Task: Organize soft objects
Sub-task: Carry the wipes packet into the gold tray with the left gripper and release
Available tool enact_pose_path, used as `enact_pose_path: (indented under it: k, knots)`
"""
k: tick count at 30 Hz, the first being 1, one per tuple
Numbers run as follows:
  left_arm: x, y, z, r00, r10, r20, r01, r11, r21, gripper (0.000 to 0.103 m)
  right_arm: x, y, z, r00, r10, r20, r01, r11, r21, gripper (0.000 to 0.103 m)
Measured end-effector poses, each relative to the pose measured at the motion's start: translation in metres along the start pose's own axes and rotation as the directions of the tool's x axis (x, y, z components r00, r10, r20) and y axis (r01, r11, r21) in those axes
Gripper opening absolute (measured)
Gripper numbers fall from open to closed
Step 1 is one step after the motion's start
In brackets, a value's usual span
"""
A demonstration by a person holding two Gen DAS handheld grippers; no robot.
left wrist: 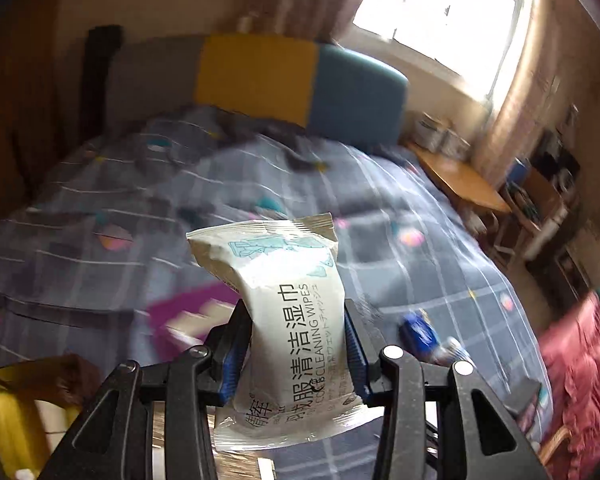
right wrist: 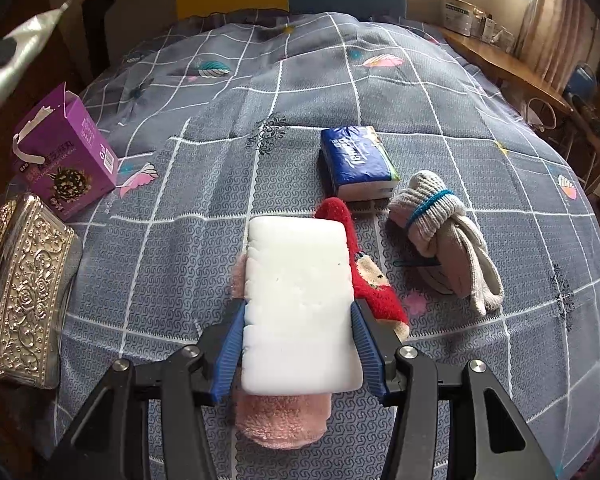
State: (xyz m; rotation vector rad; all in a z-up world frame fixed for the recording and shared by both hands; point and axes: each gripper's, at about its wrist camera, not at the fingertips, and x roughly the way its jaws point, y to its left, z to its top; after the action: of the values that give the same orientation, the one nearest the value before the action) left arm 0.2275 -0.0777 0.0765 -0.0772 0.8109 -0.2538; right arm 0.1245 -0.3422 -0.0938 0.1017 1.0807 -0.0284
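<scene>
My left gripper (left wrist: 296, 344) is shut on a white pack of cleaning wipes (left wrist: 288, 312), held up in the air above the bed; its blue pads (left wrist: 233, 364) press both sides of the pack. My right gripper (right wrist: 298, 344) is shut on a white sponge block (right wrist: 300, 304) just over the bedspread. Under the sponge lie a pink fluffy sock (right wrist: 280, 420) and a red sock (right wrist: 374, 280). Beyond them sit a blue tissue pack (right wrist: 358, 162) and a grey rolled pair of socks (right wrist: 444, 236) bound with a blue band.
A purple box (right wrist: 66, 156) with an open top and an ornate silver box (right wrist: 24, 296) stand at the bed's left edge. The grey checked bedspread (right wrist: 180, 260) covers the bed. A wooden desk (right wrist: 504, 64) runs along the right, under the window.
</scene>
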Motion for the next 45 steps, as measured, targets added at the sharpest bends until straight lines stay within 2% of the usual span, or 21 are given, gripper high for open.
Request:
enact_pose_path:
  k: [4, 10, 15, 19, 21, 26, 30, 31, 33, 34, 36, 41, 45]
  knots:
    - [-0.025, 0.083, -0.012, 0.994, 0.104, 0.033, -0.100, 0.989, -0.107, 0.044, 0.000, 0.004, -0.001, 1.000, -0.018, 0.006, 0.019, 0.999, -0.027, 0.053]
    - [-0.065, 0.191, -0.078, 0.976, 0.217, 0.004, -0.208, 0.941, -0.267, 0.044, 0.000, 0.007, -0.002, 0.999, -0.031, 0.009, 0.031, 0.999, -0.044, 0.053]
    - [-0.090, 0.265, -0.141, 0.965, 0.255, -0.058, -0.257, 0.878, -0.403, 0.044, 0.000, 0.007, -0.002, 0.999, -0.039, 0.013, 0.040, 0.998, -0.049, 0.053]
    - [-0.095, 0.299, -0.186, 0.960, 0.254, -0.117, -0.278, 0.832, -0.479, 0.044, 0.000, 0.009, -0.003, 0.999, -0.050, 0.017, 0.051, 0.997, -0.055, 0.053]
    - [-0.092, 0.303, -0.204, 0.957, 0.250, -0.147, -0.290, 0.827, -0.482, 0.044, 0.001, 0.009, -0.003, 0.998, -0.055, 0.019, 0.056, 0.997, -0.057, 0.053]
    - [-0.071, 0.295, -0.240, 0.958, 0.182, -0.223, -0.268, 0.847, -0.460, 0.044, 0.001, 0.010, -0.003, 0.998, -0.062, 0.020, 0.063, 0.996, -0.057, 0.053]
    - [-0.061, 0.279, -0.256, 0.953, 0.164, -0.254, -0.266, 0.854, -0.447, 0.047, 0.001, 0.009, -0.004, 0.998, -0.065, 0.019, 0.066, 0.996, -0.054, 0.053]
    - [-0.061, 0.275, -0.257, 0.954, 0.173, -0.246, -0.269, 0.858, -0.437, 0.049, 0.002, 0.009, -0.003, 0.998, -0.064, 0.018, 0.065, 0.997, -0.052, 0.053]
    - [-0.066, 0.269, -0.258, 0.953, 0.204, -0.224, -0.282, 0.869, -0.407, 0.067, 0.002, 0.009, -0.003, 0.998, -0.065, 0.018, 0.066, 0.997, -0.050, 0.053]
    - [-0.070, 0.267, -0.258, 0.952, 0.221, -0.213, -0.291, 0.870, -0.399, 0.069, 0.002, 0.009, -0.003, 0.998, -0.066, 0.017, 0.067, 0.996, -0.051, 0.053]
    - [-0.074, 0.264, -0.254, 0.949, 0.248, -0.196, -0.307, 0.868, -0.390, 0.069, 0.002, 0.009, -0.003, 0.997, -0.069, 0.019, 0.070, 0.996, -0.052, 0.053]
    - [-0.090, 0.245, -0.247, 0.916, 0.372, -0.147, -0.400, 0.858, -0.322, 0.069, 0.002, 0.011, -0.003, 0.997, -0.075, 0.023, 0.076, 0.996, -0.054, 0.053]
    - [-0.106, 0.227, -0.243, 0.908, 0.413, -0.074, -0.418, 0.873, -0.251, 0.069, 0.001, 0.010, -0.003, 0.997, -0.076, 0.025, 0.077, 0.996, -0.053, 0.053]
